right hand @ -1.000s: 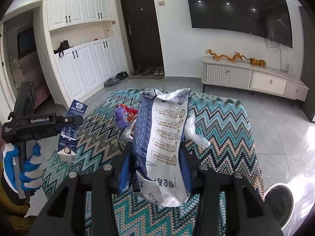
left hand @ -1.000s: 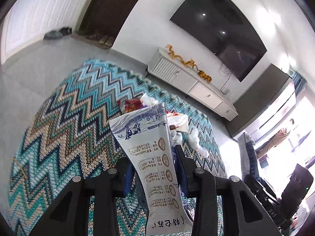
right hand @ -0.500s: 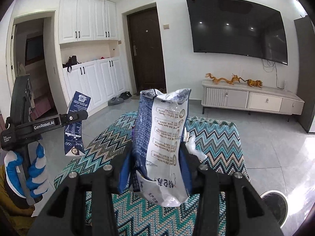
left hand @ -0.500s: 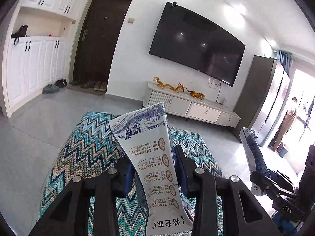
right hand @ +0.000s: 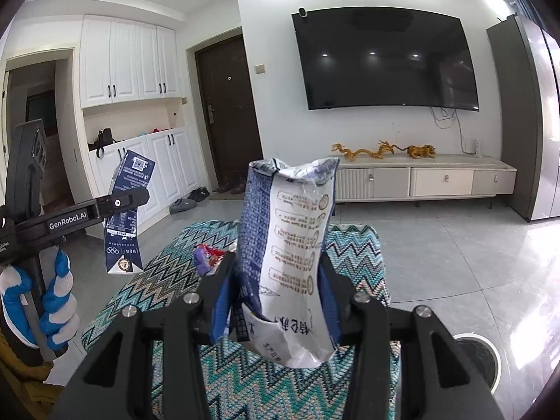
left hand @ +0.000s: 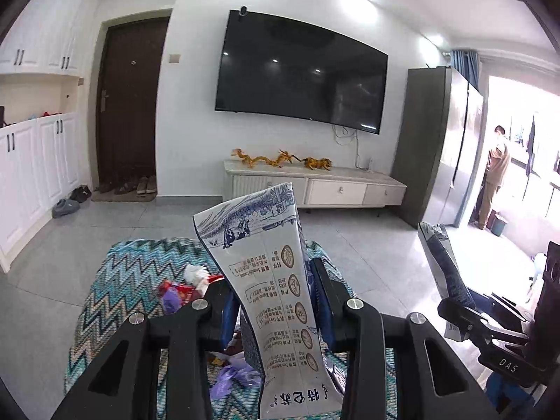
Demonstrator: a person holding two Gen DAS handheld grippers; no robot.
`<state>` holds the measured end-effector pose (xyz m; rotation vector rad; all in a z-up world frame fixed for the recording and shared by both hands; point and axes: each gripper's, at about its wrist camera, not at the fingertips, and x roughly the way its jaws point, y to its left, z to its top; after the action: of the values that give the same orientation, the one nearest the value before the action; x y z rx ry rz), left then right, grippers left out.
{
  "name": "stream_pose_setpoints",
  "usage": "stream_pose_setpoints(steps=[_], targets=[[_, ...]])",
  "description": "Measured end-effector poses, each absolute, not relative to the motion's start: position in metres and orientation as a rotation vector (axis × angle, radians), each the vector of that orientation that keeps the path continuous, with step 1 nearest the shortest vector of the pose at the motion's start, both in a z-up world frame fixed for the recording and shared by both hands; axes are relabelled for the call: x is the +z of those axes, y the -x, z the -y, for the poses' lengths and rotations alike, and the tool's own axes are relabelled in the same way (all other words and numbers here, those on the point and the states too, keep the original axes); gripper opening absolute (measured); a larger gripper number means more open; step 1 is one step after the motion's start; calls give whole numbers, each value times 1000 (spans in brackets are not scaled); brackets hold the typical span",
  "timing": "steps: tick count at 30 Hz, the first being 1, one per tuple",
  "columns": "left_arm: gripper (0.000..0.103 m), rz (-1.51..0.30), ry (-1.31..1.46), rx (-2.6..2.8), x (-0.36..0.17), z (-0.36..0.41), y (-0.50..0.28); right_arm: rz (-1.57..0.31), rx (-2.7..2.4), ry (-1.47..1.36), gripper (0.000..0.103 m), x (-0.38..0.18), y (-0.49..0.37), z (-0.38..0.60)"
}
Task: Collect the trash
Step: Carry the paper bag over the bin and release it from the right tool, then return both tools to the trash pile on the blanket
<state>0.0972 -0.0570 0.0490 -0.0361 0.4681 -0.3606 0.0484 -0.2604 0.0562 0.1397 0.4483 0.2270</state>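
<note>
Through the left wrist camera I see my left gripper [left hand: 273,301] clenched on a flattened blue-and-white milk carton [left hand: 276,280], its blue pads pressing both sides while the carton stands up between the black fingers, printed text upside down. Below it lies the zigzag-patterned teal, white and brown knitted rug [left hand: 133,273], and on the rug, just left of the fingers, sits a small heap of leftover trash: red and purple wrappers with crumpled white paper [left hand: 189,283]. At the right edge I catch my right gripper [left hand: 458,311] from the side, carrying a crumpled blue-and-white carton [left hand: 442,262]. Beyond are a wall-mounted black television [left hand: 301,73], a white low cabinet [left hand: 315,185] and a person [left hand: 495,175] standing in the bright doorway on the far right.

Through the right wrist camera, my right gripper [right hand: 276,297] grasps that crumpled blue-and-white carton [right hand: 294,238], pinched between the blue pads, its top dented and open. The rug [right hand: 353,255] spreads underneath, with the wrappers [right hand: 208,255] peeking out just left of the fingers. On the left, my blue-and-white gloved left hand [right hand: 45,301] holds the left gripper [right hand: 136,197], the flattened carton [right hand: 127,210] hanging in its grip above the floor. A round dark-rimmed bin opening [right hand: 479,357] shows at the lower right, beside the rug.
</note>
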Motion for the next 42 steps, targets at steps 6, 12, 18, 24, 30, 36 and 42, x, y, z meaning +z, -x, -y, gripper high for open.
stream_pose_setpoints(steps=[6, 12, 18, 24, 30, 36, 42], targets=[[36, -579, -24, -536, 35, 154, -143, -483, 102, -214, 42, 19, -59, 334], [36, -688, -97, -702, -8, 279, -178, -580, -79, -315, 42, -46, -67, 425], [36, -858, -117, -834, -73, 392, -200, -721, -233, -448, 42, -126, -71, 504], [36, -966, -200, -888, -135, 479, -204, -829, -323, -543, 43, -188, -74, 551], [40, -1016, -258, -917, -171, 513, -204, -909, -369, -580, 46, -228, -83, 575], [72, -1029, -233, -941, -170, 513, -210, -956, -418, -568, 62, -242, -90, 579], [72, -931, -231, -916, -138, 481, -200, -927, -430, -571, 62, -222, -72, 571]])
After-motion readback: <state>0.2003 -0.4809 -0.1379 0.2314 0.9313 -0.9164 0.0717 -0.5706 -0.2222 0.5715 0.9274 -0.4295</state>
